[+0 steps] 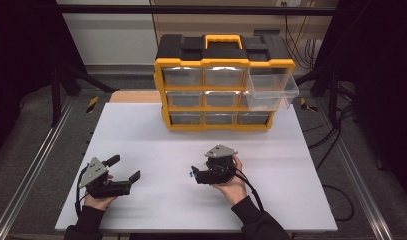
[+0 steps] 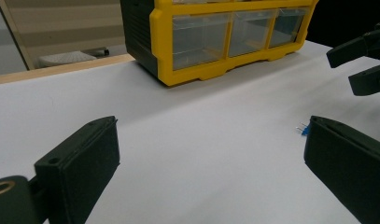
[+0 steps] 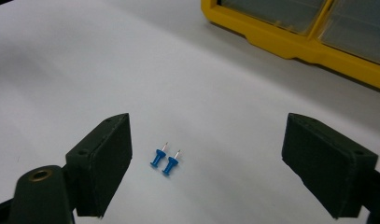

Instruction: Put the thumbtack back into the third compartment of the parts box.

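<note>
My right claw (image 3: 206, 163), wide, brackets two blue pushpins (image 3: 163, 160) lying mid-tabletop (image 3: 85, 70); left claw (image 2: 211, 158) wide, empty.

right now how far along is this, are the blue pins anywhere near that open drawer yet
Done: one drawer of the yellow organizer, top right, already stands pulled out. In hand: the right gripper is open, its jaws either side of the two blue pushpins, which lie on the white table ungripped. Left: grip the pins and, presumably, carry them to that drawer. The left gripper is open and holds nothing.
</note>
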Tool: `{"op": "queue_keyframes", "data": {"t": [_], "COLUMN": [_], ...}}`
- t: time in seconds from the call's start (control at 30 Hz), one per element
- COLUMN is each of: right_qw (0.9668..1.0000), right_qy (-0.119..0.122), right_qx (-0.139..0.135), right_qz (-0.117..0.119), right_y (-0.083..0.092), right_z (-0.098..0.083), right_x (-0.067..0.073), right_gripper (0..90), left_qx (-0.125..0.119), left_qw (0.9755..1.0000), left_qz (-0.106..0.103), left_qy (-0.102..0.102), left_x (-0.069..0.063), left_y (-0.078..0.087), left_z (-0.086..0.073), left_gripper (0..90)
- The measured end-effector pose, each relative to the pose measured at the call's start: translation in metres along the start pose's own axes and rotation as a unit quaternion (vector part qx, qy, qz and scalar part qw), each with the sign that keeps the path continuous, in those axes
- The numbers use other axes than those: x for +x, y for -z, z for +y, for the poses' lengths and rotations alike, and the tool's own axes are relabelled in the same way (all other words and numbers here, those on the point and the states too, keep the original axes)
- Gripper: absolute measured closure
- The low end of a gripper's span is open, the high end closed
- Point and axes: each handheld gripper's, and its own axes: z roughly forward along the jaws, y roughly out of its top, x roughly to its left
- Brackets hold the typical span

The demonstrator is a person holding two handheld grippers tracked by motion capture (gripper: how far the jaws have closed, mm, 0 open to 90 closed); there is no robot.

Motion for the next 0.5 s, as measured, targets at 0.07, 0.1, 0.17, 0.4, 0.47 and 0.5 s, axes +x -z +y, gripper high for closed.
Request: {"op": "queue_keyframes", "data": {"t": [0.07, 0.1, 0.17, 0.4, 0.47, 0.5], "right_qw": [1.0000, 1.0000, 0.9999, 0.9995, 0.9993, 0.9992], "right_qy": [-0.003, -0.002, 0.002, -0.003, 0.000, -0.002], "right_qx": [0.005, 0.007, 0.012, 0.032, 0.038, 0.041], "right_qz": [0.001, 0.001, 0.001, 0.000, -0.003, -0.002], "right_y": [-0.003, -0.004, -0.008, -0.020, -0.022, -0.023], "right_z": [-0.001, -0.002, -0.004, -0.011, -0.012, -0.012], "right_x": [0.002, 0.003, 0.003, 0.006, 0.007, 0.007], "right_gripper": [18.3, 19.1, 20.4, 27.8, 29.6, 30.9], "left_qx": [0.000, 0.000, 0.000, 0.000, 0.000, 0.000], "left_qw": [1.0000, 1.0000, 1.0000, 1.0000, 1.0000, 1.0000], "left_qz": [0.000, -0.001, -0.001, 0.000, -0.001, -0.001], "left_qy": [-0.001, -0.001, -0.001, 0.001, 0.001, 0.000], "left_x": [0.000, 0.000, 0.000, 0.000, -0.001, 0.000], "left_y": [0.000, 0.000, 0.000, 0.000, 0.000, 0.000], "left_z": [0.000, 0.000, 0.000, 0.000, 0.000, 0.000], "left_gripper": [3.0, 3.0, 3.0, 3.0, 3.0, 3.0]}}
